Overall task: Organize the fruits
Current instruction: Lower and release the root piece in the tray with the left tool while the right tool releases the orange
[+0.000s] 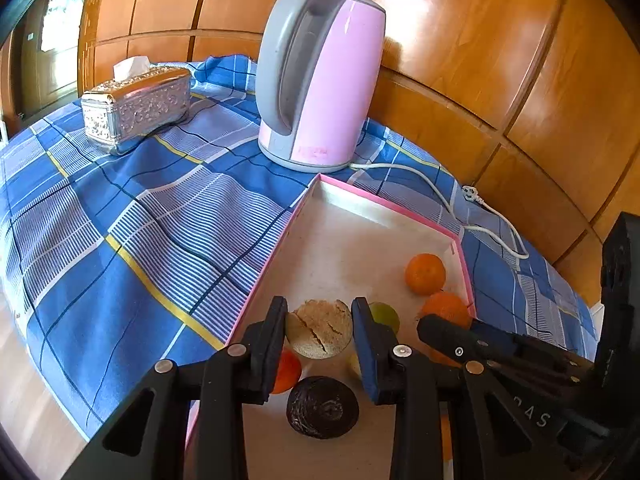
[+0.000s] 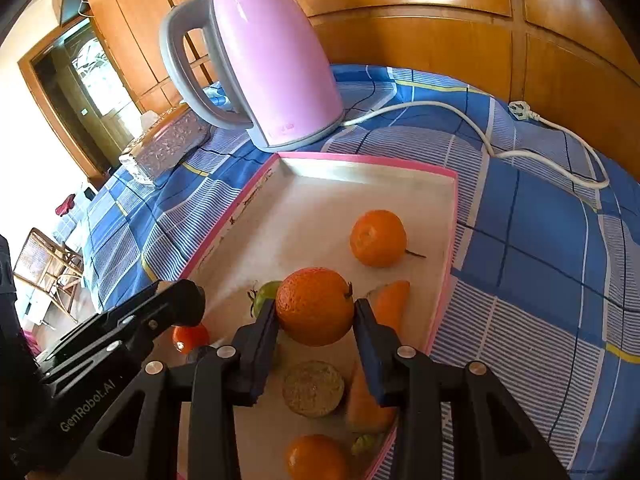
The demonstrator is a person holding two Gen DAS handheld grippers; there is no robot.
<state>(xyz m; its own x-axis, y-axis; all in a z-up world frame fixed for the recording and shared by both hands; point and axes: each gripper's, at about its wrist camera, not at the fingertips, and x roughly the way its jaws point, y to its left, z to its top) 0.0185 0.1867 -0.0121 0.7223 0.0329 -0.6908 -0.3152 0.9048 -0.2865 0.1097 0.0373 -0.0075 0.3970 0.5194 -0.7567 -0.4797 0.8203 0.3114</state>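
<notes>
Hovering over the pink-rimmed tray (image 2: pixel 440 292), the right gripper (image 2: pixel 315 312) clenches an orange (image 2: pixel 315 306); the left gripper (image 1: pixel 319 330) brackets a cracked tan fruit (image 1: pixel 320 330), contact unclear; set each down gently in bare space toward the far end, away from the resting orange (image 2: pixel 378 238).

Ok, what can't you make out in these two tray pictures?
- Left wrist: red fruit, half hidden behind the left tool.
- Left wrist: green fruit, mostly behind the same tool's finger.
- Right wrist: small green item near the tray edge, too blurred to identify.
- Kettle label: too small to read.
</notes>
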